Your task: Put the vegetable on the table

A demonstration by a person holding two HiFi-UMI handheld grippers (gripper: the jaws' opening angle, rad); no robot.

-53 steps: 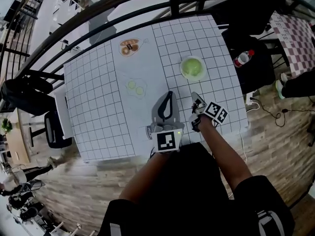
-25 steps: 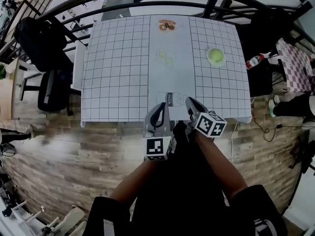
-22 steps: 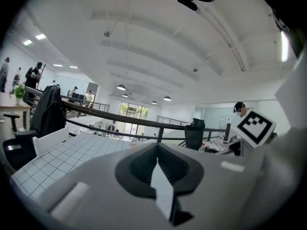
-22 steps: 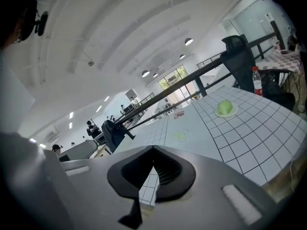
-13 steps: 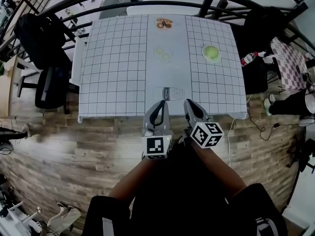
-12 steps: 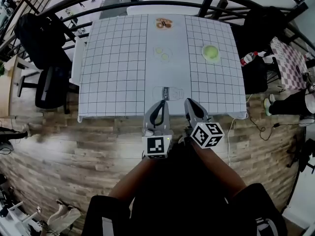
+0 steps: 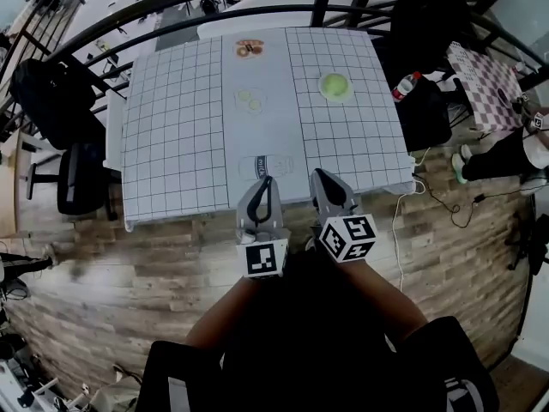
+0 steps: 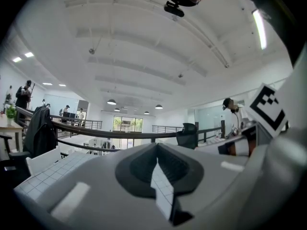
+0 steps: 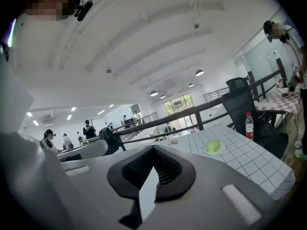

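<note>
The left tongs (image 7: 265,181) and the right tongs (image 7: 319,176) are seen side by side over the near edge of the grid-patterned worktop (image 7: 171,144). Each pair is pressed together with nothing caught between. The green vegetable (image 7: 334,84) is pictured on a small pale plate (image 7: 322,92) at the far right of the worktop, well apart from both tongs. A red-capped bottle (image 7: 403,86) is seen beyond the right edge.

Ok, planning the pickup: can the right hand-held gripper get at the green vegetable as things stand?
Probably not without leaning in: the right hand-held gripper hangs at the table's near edge, the green vegetable lies far across. Nothing blocks the path.
</note>
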